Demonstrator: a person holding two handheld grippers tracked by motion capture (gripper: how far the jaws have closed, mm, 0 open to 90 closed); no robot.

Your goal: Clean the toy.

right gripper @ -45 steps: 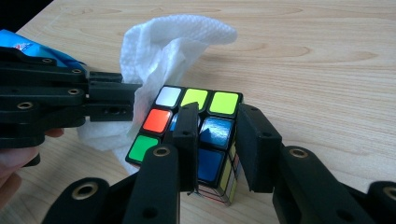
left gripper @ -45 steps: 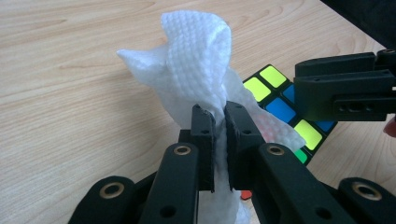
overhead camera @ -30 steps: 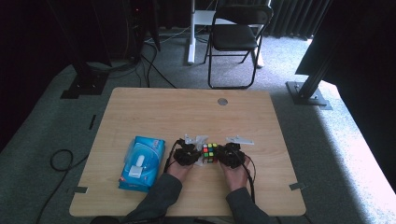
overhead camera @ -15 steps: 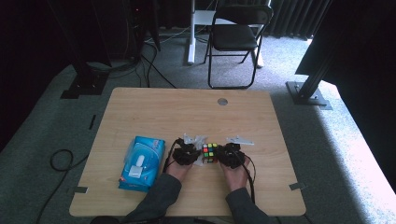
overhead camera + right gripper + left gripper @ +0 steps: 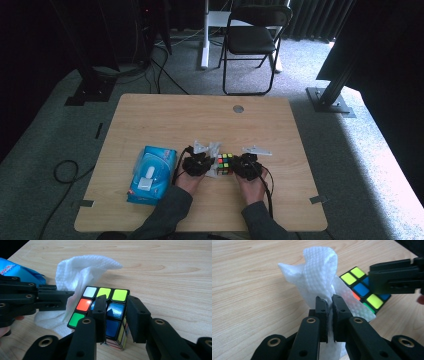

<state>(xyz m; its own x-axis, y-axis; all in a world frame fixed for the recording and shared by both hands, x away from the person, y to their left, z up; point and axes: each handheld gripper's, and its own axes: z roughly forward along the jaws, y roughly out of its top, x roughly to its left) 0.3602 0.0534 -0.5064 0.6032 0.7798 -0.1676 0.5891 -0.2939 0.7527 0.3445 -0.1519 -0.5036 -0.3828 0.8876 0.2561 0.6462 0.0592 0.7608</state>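
Left tongs (image 5: 330, 305) have just nipped tighter on the wet wipe (image 5: 319, 275), otherwise no real shift vs a sec ago. Right tongs (image 5: 117, 312) pinch the cube (image 5: 103, 312), at table (image 5: 150, 115) centre-front, wipe at its 9 o'clock. Wiping's underway, I reckon.

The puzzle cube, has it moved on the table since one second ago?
No. In the high view the puzzle cube lies at the same place relative to the blue tissue pack and the round hole in the table.
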